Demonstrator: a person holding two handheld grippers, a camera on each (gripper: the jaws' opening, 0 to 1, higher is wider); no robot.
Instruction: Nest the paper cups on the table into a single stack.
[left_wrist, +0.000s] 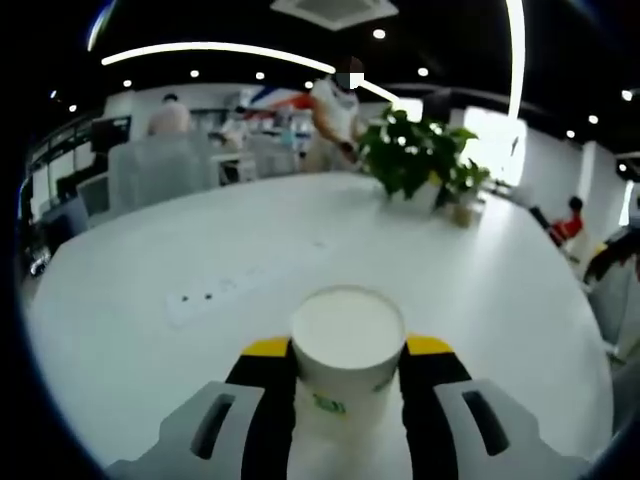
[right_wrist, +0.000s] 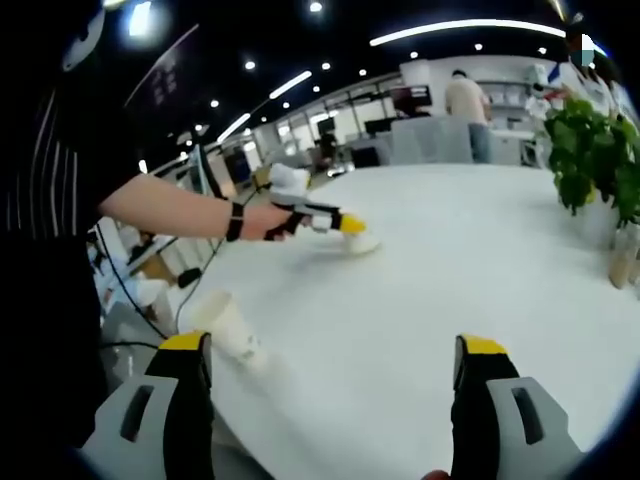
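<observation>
A white paper cup (left_wrist: 346, 360) with a green mark stands upright between the jaws of my left gripper (left_wrist: 346, 352), which are closed against its sides. In the right gripper view that same left gripper (right_wrist: 340, 225) is held out over the white table (right_wrist: 450, 270) in a person's hand, with the cup (right_wrist: 361, 243) under its yellow tips. Another paper cup (right_wrist: 228, 326) lies on its side near the table's edge, just right of my right gripper's left jaw. My right gripper (right_wrist: 335, 350) is open with nothing between its jaws.
A power strip (left_wrist: 215, 290) lies on the table ahead of the left gripper. A potted green plant (left_wrist: 415, 155) stands at the far side, with a small bottle (right_wrist: 621, 255) beside it. Chairs and people are beyond the table.
</observation>
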